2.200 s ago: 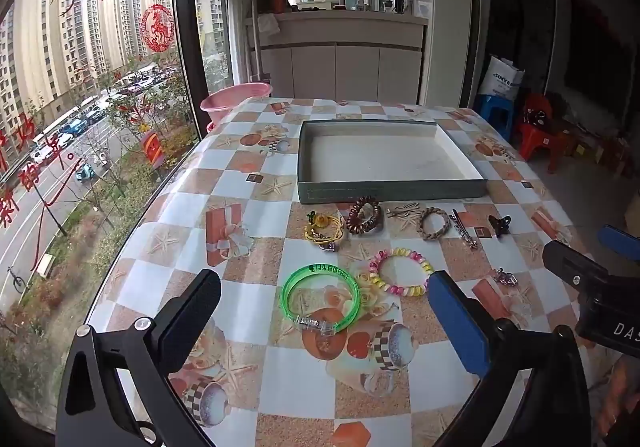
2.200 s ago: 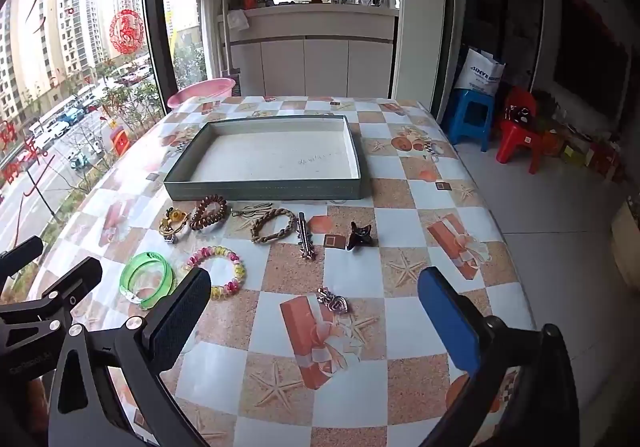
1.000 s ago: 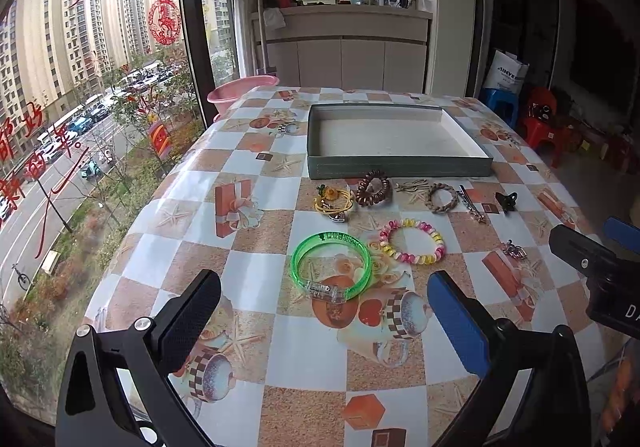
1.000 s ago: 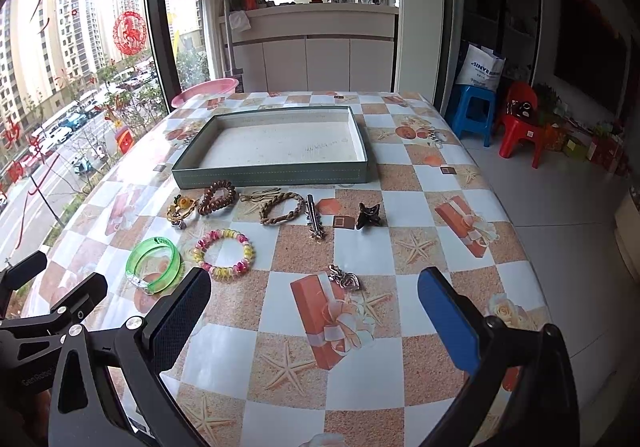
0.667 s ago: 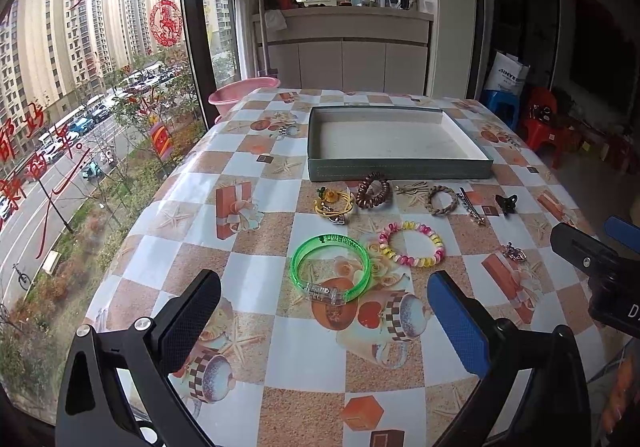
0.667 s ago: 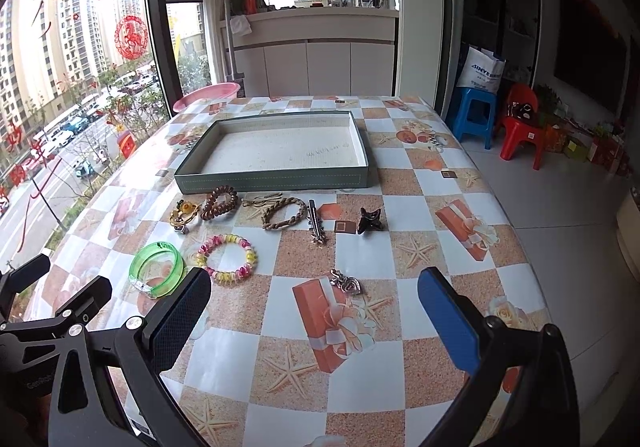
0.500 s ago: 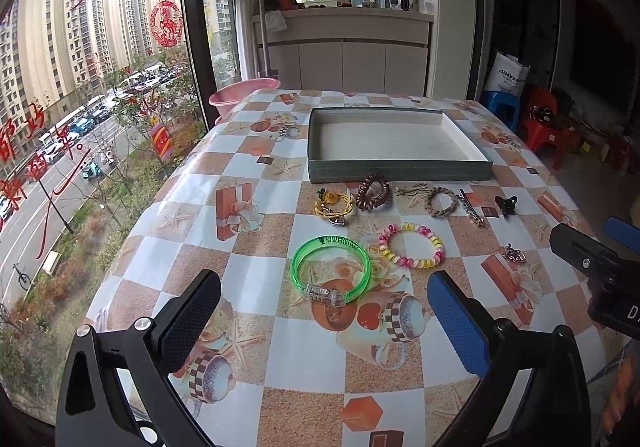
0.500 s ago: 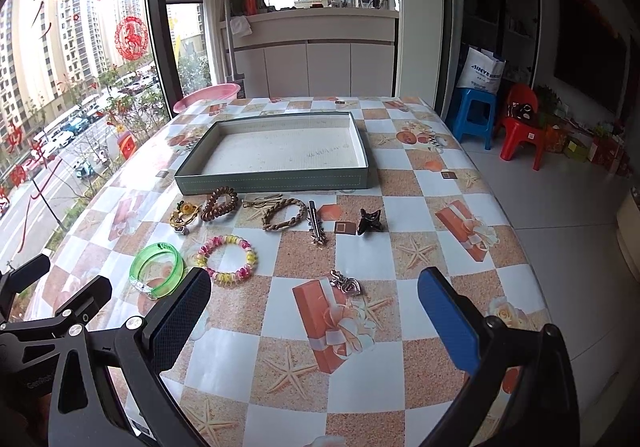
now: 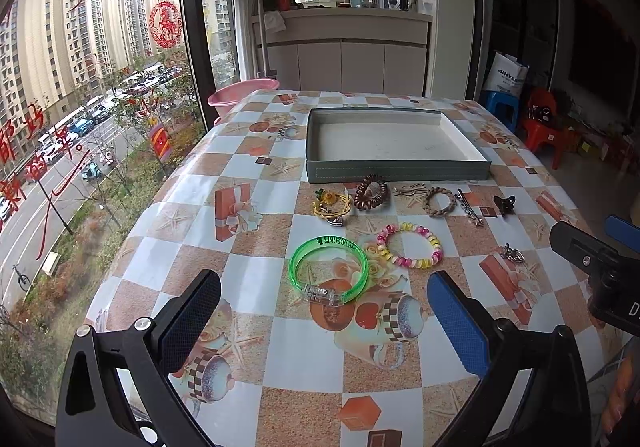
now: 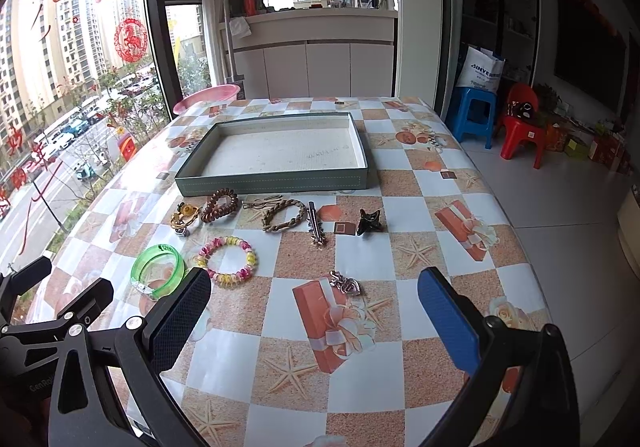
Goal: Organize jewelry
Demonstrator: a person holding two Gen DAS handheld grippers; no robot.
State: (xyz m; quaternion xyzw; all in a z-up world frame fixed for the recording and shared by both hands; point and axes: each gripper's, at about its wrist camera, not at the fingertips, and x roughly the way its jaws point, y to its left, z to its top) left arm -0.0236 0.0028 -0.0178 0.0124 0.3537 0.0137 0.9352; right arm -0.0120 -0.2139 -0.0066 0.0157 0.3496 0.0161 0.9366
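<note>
Change since before: both cameras have drawn a little back compared with two seconds ago; the jewelry lies where it was.
Left gripper (image 9: pixel 322 305): jaws wide apart, nothing between them, low in the frame above the table near the green bangle.
Right gripper (image 10: pixel 314 293): jaws also wide apart and holding nothing, over the lower middle of its frame.
Table (image 10: pixel 432 175): covered with a checked orange and white cloth printed with starfish and gift boxes.
Tray (image 10: pixel 276 179): grey-green, shallow, with a pale floor; in the upper middle of the frame, nothing inside.
Green bangle (image 9: pixel 328 269): clear green plastic, lying flat at frame centre in the left view.
Bead bracelet (image 9: pixel 409 245): pink and yellow, just right of the bangle.
Row in front of the tray: yellow hair tie (image 9: pixel 332 203), brown coil tie (image 9: pixel 371 193), braided bracelet (image 9: pixel 439 201), metal clip (image 9: pixel 469 207), black claw clip (image 9: pixel 504 204).
Small charm (image 10: pixel 346 283): silver, apart from the row, on a gift-box print.
Room: big window at the left with red paper decorations, white cabinets behind, pink basin (image 9: pixel 242 91), blue stool (image 10: pixel 474 107) and red chair (image 10: pixel 524 127) on the right.
</note>
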